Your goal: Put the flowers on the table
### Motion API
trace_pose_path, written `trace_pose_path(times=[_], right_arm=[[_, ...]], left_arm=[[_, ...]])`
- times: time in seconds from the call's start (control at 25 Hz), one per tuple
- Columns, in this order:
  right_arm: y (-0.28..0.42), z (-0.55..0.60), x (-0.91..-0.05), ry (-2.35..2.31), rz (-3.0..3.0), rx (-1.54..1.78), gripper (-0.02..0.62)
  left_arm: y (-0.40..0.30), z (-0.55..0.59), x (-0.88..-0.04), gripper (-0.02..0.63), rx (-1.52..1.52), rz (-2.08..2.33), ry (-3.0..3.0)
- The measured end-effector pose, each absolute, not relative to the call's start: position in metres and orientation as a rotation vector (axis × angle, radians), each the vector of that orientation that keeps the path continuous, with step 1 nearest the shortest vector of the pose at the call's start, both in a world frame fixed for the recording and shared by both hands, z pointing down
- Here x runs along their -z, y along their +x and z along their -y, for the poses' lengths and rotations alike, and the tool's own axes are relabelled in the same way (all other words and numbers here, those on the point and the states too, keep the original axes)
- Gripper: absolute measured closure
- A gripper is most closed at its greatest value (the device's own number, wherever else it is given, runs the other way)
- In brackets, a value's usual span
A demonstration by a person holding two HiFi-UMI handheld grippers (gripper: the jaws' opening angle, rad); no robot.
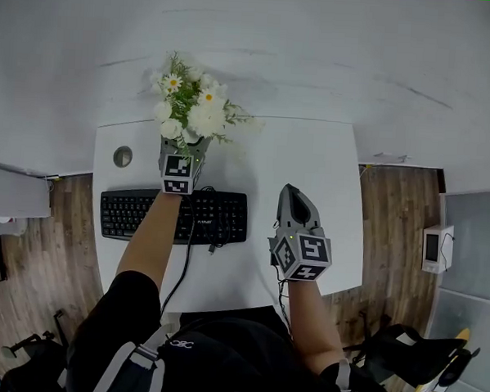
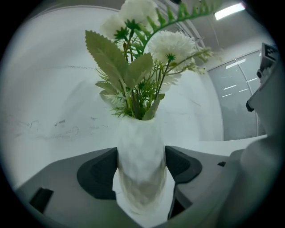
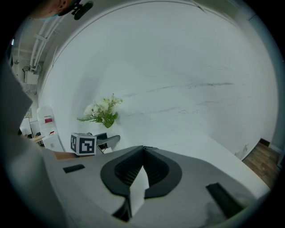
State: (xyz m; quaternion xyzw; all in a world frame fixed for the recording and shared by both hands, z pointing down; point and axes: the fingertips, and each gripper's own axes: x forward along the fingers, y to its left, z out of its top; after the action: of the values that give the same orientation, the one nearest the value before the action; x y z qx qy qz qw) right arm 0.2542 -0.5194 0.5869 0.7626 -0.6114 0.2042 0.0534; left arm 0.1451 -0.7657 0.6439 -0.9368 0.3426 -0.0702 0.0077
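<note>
White and yellow artificial flowers [image 1: 192, 106] with green leaves stand in a white faceted vase [image 2: 141, 156] at the back edge of the white table [image 1: 313, 154]. My left gripper [image 1: 184, 151] holds the vase upright, its dark pads [image 2: 100, 171] pressing on both sides of it. From the head view the vase is hidden behind the gripper. The bouquet [image 2: 147, 67] rises in front of the white wall. My right gripper [image 1: 292, 193] hovers over the table's right half, jaws shut with nothing in them [image 3: 143, 149]. The flowers [image 3: 103, 111] show to its far left.
A black keyboard [image 1: 174, 214] lies on the table's left half, its cable running toward the front edge. A round cable hole [image 1: 122, 156] sits at the back left corner. Wooden floor flanks the table, with a small white device [image 1: 437, 246] at the right.
</note>
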Motion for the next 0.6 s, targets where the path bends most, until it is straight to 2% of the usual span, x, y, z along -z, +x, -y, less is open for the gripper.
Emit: trace_pose_path(times=[0.12,0.2,0.32,0.4,0.44,0.56,0.6], right_arm=[[0.253,0.523,-0.585,2.307,1.872,-0.617,0.595],[0.253,0.526,-0.581,2.303,1.885,-0.615,0.595],[0.249,0.532,-0.575,2.293,1.918,-0.613,0.595],[0.243,0.537,-0.570,2.275,1.953,-0.607,0.595],[0.238,0.539,-0.567,2.264,1.974,-0.603,0.595],[0.221,0.542,-0.556,2.231,2.044,-0.592,0.595],[0.215,0.543,-0.551,2.219,2.075,-0.587,0.595]], left_arm=[[0.145,0.766,-0.652,0.250,0.289,-1.081,-2.938],[0.140,0.765,-0.658,0.182,0.345,-1.114,-2.942],[0.123,0.752,-0.649,0.186,0.368,-1.180,-2.916],[0.107,0.738,-0.640,0.246,0.390,-1.229,-2.877],[0.098,0.730,-0.634,0.301,0.398,-1.261,-2.856],[0.068,0.703,-0.612,0.546,0.383,-1.383,-2.799],[0.059,0.694,-0.603,0.602,0.367,-1.417,-2.793]])
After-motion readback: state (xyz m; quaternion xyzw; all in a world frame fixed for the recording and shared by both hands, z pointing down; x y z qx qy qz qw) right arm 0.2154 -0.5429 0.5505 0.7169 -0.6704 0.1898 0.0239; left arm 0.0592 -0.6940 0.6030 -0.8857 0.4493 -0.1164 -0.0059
